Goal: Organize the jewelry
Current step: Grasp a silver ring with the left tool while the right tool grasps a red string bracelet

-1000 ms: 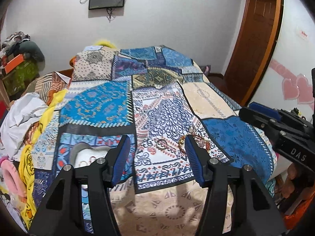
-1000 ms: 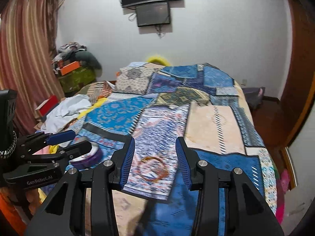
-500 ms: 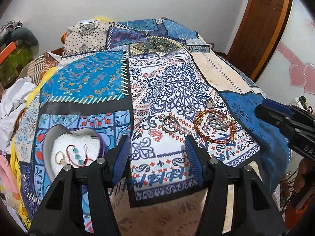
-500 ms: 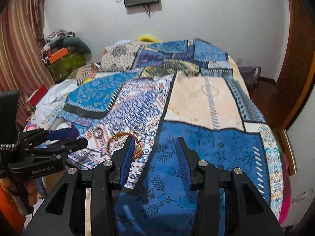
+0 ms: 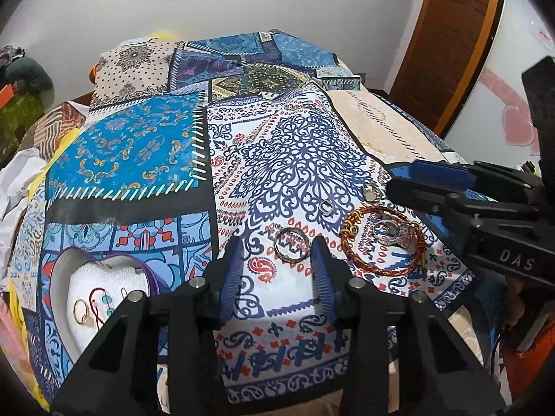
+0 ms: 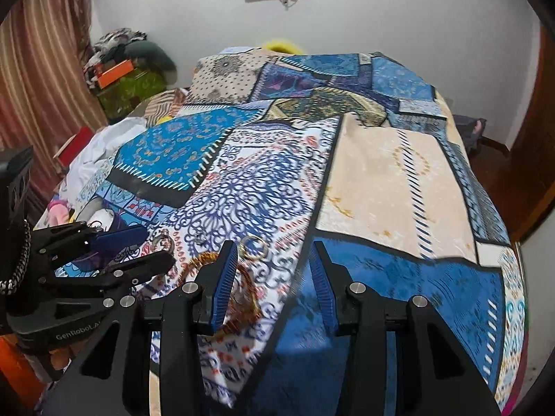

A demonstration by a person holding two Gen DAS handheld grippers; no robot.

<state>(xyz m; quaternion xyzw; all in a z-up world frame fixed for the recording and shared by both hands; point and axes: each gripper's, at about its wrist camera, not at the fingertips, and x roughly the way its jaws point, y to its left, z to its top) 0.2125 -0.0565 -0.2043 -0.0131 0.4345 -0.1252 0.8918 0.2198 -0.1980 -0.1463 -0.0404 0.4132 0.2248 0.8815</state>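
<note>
Loose jewelry lies on the patterned bedspread. In the left wrist view a silver ring [image 5: 291, 244] lies just ahead of my open, empty left gripper [image 5: 275, 260]. To its right lies a red-and-gold bracelet [image 5: 383, 241] around a silver jewelled piece [image 5: 393, 231], with two small rings [image 5: 326, 207] [image 5: 370, 190] beyond. A heart-shaped white jewelry box [image 5: 100, 294] at lower left holds a gold ring and a red beaded piece. My right gripper [image 6: 274, 263] is open and empty; the bracelet [image 6: 239, 291] shows by its left finger and a gold ring [image 6: 254, 247] just ahead.
The bed [image 6: 399, 180] fills both views, its foot edge right under the grippers. Clothes and boxes are piled at the left [image 6: 118, 69]. A wooden door [image 5: 451, 41] stands at the right. Each gripper shows at the side of the other's view.
Both grippers have moved forward and down toward the jewelry, which looks larger and nearer. The right gripper has swung left over the bracelet. Both stayed open.
</note>
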